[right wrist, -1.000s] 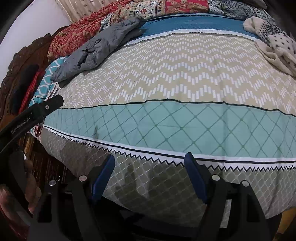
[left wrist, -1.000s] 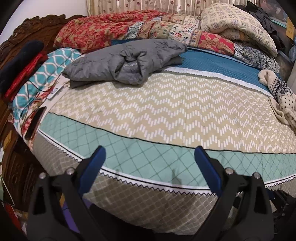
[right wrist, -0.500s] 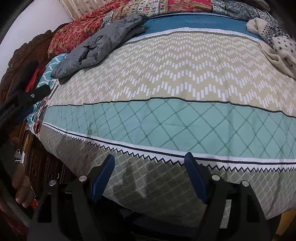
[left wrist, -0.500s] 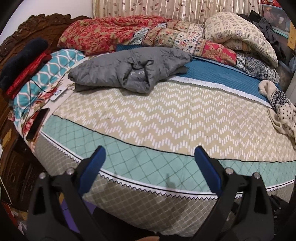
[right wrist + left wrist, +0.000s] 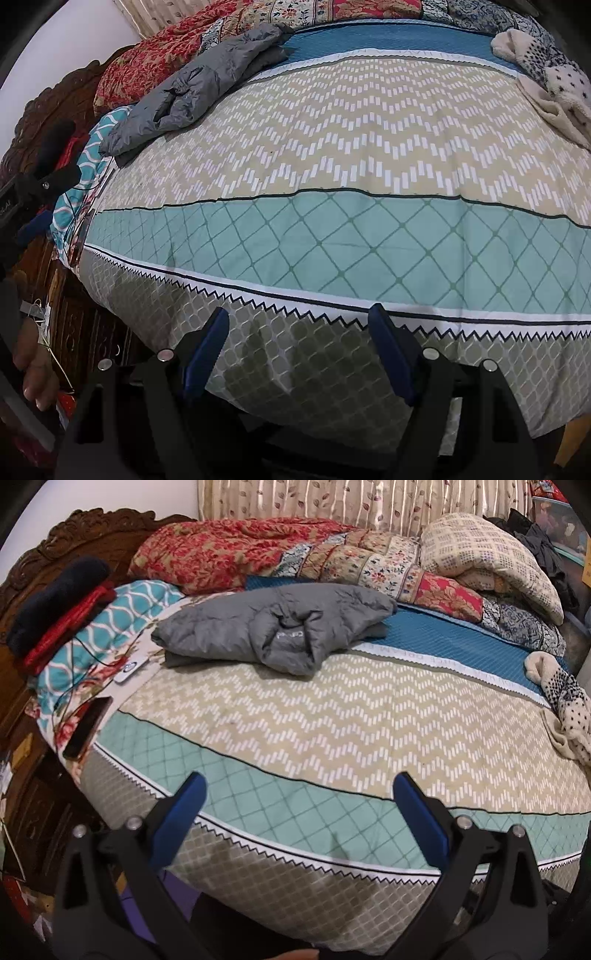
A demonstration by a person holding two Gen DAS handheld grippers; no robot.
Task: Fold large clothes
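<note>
Your left gripper (image 5: 297,797): jaws spread wide, nothing between them, tilted downward | your right gripper (image 5: 297,328): jaws spread wide, empty, pitched steeply down | your left hand (image 5: 37,373): fingers wrapped around its handle

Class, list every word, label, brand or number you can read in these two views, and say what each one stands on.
"LAI": white letter ends on the black body of the left gripper; the start is cut off by the frame edge.
Pale print on the grey jacket: upside down and too blurred to read.
Round blue mark on the white tag beside the patterned pillow: too small to read.
Nothing else legible.
</note>
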